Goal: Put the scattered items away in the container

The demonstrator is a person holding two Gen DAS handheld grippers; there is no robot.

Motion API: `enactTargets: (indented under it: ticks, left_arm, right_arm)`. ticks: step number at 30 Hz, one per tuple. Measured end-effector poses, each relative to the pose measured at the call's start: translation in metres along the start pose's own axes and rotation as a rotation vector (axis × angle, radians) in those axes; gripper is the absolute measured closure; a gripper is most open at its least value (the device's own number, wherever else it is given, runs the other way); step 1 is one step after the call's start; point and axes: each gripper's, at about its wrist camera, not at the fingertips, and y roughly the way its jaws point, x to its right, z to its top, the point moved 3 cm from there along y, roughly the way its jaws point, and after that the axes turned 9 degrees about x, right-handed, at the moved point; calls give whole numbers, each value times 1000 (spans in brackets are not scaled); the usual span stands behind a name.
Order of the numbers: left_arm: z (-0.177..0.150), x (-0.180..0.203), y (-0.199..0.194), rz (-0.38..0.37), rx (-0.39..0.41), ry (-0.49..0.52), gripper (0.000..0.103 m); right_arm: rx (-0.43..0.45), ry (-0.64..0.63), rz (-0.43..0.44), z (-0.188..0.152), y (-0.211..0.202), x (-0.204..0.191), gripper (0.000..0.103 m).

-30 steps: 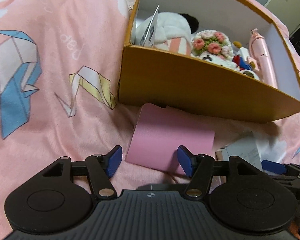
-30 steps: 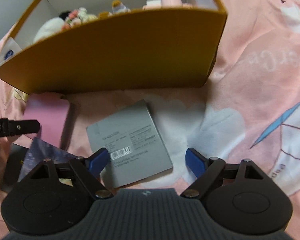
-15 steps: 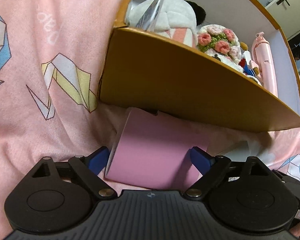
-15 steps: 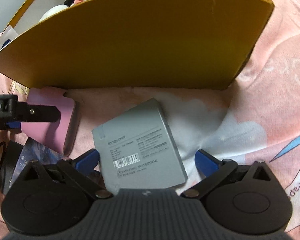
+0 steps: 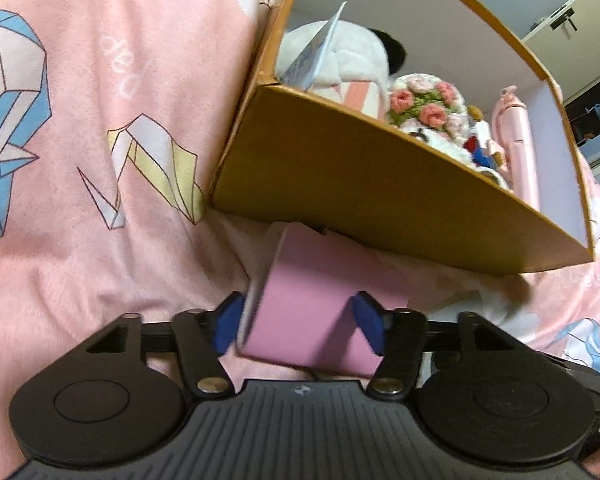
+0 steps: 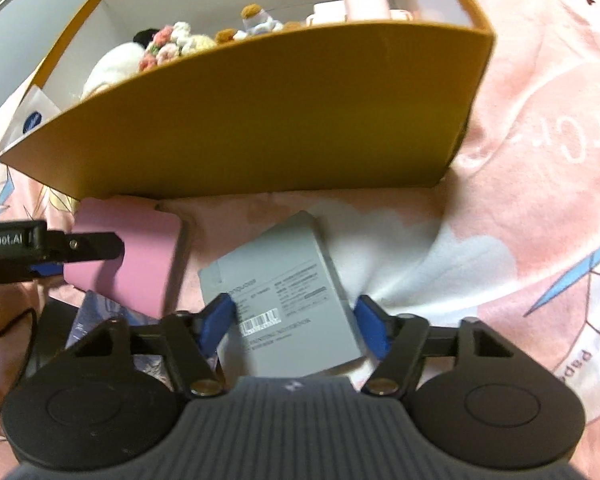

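L gripper (image 5: 298, 326) sits low over the pink blanket (image 5: 100, 80), pointing steeply down, w/ the pink notebook (image 5: 324, 304) between its 2 blue pads. Its jaws have just been closing in: both pads look pressed against the notebook's side edges, so it's clamped across the width. The notebook's near end looks tilted up off the blanket; its far end is tucked just under/against the front wall of the orange box (image 5: 372, 184).

R gripper (image 6: 296, 326) is set the same way over the grey notebook (image 6: 284, 292), barcode label facing up. Its jaws have also just been closing; L pad is on the notebook's L edge, R pad on the R edge, gripping it. The grey notebook lies skewed on a white patch of the blanket, near the box front but apart from it.

In the R wrist view, the 2 notebooks lie side by side, pink on the L, w/ the L gripper's finger reaching in over the pink one. A dark flat item and a bluish printed sheet (image 6: 100, 316) lie partly under the pink notebook's near corner.

Box is open-topped, white inside, holding a white plush toy (image 5: 340, 64), a crochet flower bunch (image 5: 424, 108), a pink bottle (image 5: 520, 144), a card (image 5: 316, 56) leaning in the L corner, plus small figures too small to tell.
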Motion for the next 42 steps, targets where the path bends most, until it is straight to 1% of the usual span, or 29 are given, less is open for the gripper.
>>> enactTargets:
  ticks: [1, 2, 7, 10, 12, 15, 17, 20, 23, 24, 27, 30, 35, 40, 41, 42]
  left_arm:
    - [-2, 2, -2, -18, -4, -1, 52]
    - [-4, 5, -5, -30, -7, 2, 54]
    - [-7, 16, -19, -40, 20, 51, 66]
    - [-2, 25, -26, -69, 35, 63, 72]
    - [-2, 28, -31, -84, 44, 72, 74]
    - [1, 38, -29, -111, 57, 90, 77]
    - [2, 42, -31, -127, 65, 103, 78]
    - [2, 46, -27, -132, 68, 108, 79]
    - [2, 46, -28, -158, 66, 108, 80]
    - [2, 48, -26, -160, 66, 110, 80]
    - [4, 53, -19, -136, 72, 122, 80]
    - [6, 57, -11, -140, 61, 117, 80]
    - [5, 62, 1, -125, 48, 135, 79]
    - [3, 61, -1, -139, 50, 134, 82]
    - [2, 61, -2, -140, 52, 137, 82]
    - [2, 62, -3, -142, 56, 141, 83]
  right_arm:
    - [-2, 10, 5, 0, -2, 0, 43]
    - [-1, 15, 8, 0, -5, 0, 44]
    - [20, 21, 38, 0, -23, -5, 48]
    - [43, 24, 74, 6, -34, -3, 51]
    - [54, 22, 102, 13, -32, -27, 52]
    - [70, 2, 127, 15, -46, -28, 53]
    - [73, -12, 130, 16, -50, -27, 53]
    - [63, -17, 137, 13, -50, -27, 55]
    - [47, -26, 140, 8, -44, -29, 57]
    - [43, -29, 138, 7, -40, -30, 60]
    - [33, -26, 124, 6, -35, -27, 67]
    - [23, -12, 122, 6, -34, -23, 68]
    - [19, 2, 110, 5, -35, -19, 70]
    - [11, 31, 91, 2, -43, -12, 70]
    - [12, 34, 88, 1, -45, -11, 71]
    - [16, 34, 84, 2, -46, -10, 78]
